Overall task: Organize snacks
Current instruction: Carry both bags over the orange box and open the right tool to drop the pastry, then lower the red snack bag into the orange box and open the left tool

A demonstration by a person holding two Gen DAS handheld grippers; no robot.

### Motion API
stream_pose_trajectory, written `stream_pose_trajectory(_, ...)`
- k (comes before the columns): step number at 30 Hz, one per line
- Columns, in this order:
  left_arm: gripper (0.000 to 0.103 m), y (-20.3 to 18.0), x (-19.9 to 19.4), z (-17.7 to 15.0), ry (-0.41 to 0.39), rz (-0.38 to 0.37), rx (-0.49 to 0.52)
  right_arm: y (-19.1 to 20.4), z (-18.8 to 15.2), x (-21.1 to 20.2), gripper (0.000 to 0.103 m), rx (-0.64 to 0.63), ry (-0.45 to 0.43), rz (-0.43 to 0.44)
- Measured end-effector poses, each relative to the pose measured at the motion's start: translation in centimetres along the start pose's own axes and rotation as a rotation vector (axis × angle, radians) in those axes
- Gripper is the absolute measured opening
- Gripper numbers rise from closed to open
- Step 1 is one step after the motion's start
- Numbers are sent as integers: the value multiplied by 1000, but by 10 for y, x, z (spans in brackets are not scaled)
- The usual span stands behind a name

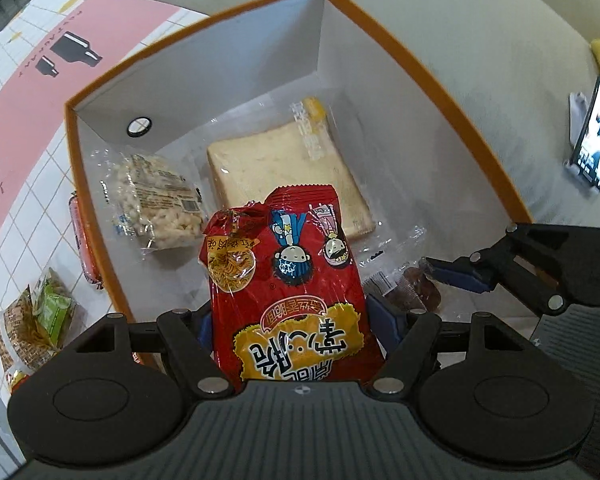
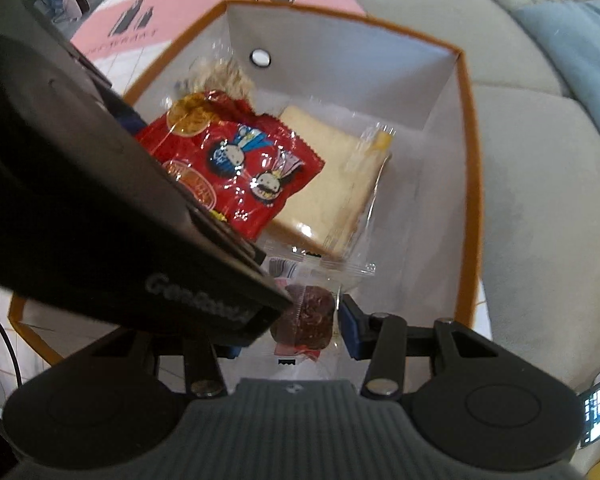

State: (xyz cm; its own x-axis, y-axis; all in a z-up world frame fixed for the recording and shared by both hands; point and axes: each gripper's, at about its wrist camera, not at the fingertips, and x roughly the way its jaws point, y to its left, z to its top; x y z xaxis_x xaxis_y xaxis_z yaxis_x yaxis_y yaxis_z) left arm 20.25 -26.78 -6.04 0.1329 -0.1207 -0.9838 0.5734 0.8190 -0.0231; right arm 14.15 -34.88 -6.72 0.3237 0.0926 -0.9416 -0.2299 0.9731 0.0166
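Left wrist view: I am pinching a red noodle snack packet (image 1: pixel 296 280) between my left fingers (image 1: pixel 384 320), which are standing wide on it, over the open orange-rimmed box (image 1: pixel 420 68). My right fingers (image 2: pixel 350 324) are clamping a small clear-wrapped brown cake (image 2: pixel 304 316) low by the box's near wall, just beside the red packet. Lying already on the box floor are a wrapped slice of bread (image 1: pixel 284 172) near the middle and a bag of puffed rice snack (image 1: pixel 156 204) against the left wall. Outside that wall, a sausage stick (image 1: pixel 85 240) and more noodle packets (image 1: pixel 32 320) are lying on the worktop (image 1: pixel 28 120).
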Motion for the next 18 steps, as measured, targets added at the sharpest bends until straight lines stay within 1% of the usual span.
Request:
stream_pose_trajectory(2, 84, 1, 3, -1, 6, 5, 1, 0, 0, 4, 45, 4, 12, 10)
stream_pose_trajectory(5, 84, 6, 5, 0, 6, -5, -23, 1, 1, 7, 46, 15, 22, 11)
stream_pose_trajectory(8, 86, 12, 2, -1, -18, -30, -47, 2, 2, 8, 47, 29, 23, 2)
stream_pose_trajectory(9, 87, 14, 1, -2, -27, -31, -51, 2, 2, 8, 48, 33, 23, 0)
stream_pose_trajectory(12, 88, 18, -3, -4, -44, -29, -69, 1, 2, 5, 53, 59, 15, -2)
stream_pose_trajectory(18, 88, 26, -13, -8, -78, -42, -116, 0, -3, -9, 55, 83, -25, 7)
